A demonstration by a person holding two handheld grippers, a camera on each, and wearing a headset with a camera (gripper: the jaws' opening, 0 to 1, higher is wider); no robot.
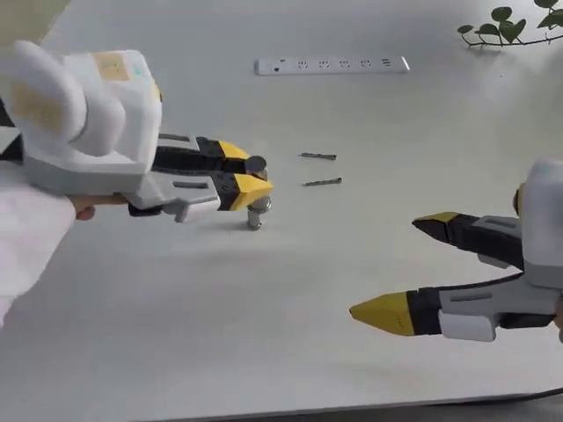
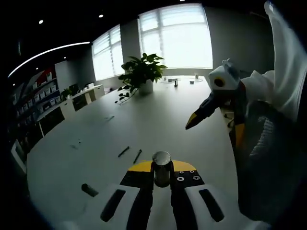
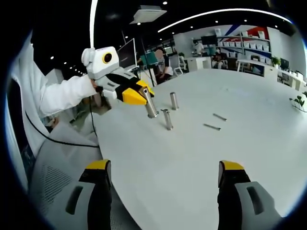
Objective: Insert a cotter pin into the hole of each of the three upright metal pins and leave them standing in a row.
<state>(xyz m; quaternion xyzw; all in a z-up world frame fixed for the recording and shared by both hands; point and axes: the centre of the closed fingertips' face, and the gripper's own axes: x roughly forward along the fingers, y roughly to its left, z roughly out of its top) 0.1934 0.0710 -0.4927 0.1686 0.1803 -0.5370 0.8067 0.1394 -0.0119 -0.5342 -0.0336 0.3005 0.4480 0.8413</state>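
Note:
My left gripper [image 1: 259, 180] is shut on a short steel metal pin [image 1: 255, 214], whose foot hangs just above or on the white table. In the left gripper view the pin's round head [image 2: 161, 167] sits between the yellow jaw tips. The right gripper view shows this pin [image 3: 150, 106] held tilted, with two more metal pins [image 3: 174, 100] [image 3: 167, 119] standing upright beside it. Two thin cotter pins [image 1: 318, 156] [image 1: 323, 182] lie flat to the right of the held pin. My right gripper [image 1: 387, 266] hovers open and holding nothing at the lower right, well apart from them.
A white power strip [image 1: 332, 64] lies at the far side of the table, and plant leaves [image 1: 510, 26] reach in at the top right. The table's near edge [image 1: 352, 409] runs below my right gripper. A small dark cylinder [image 2: 89, 189] sits left of the left jaws.

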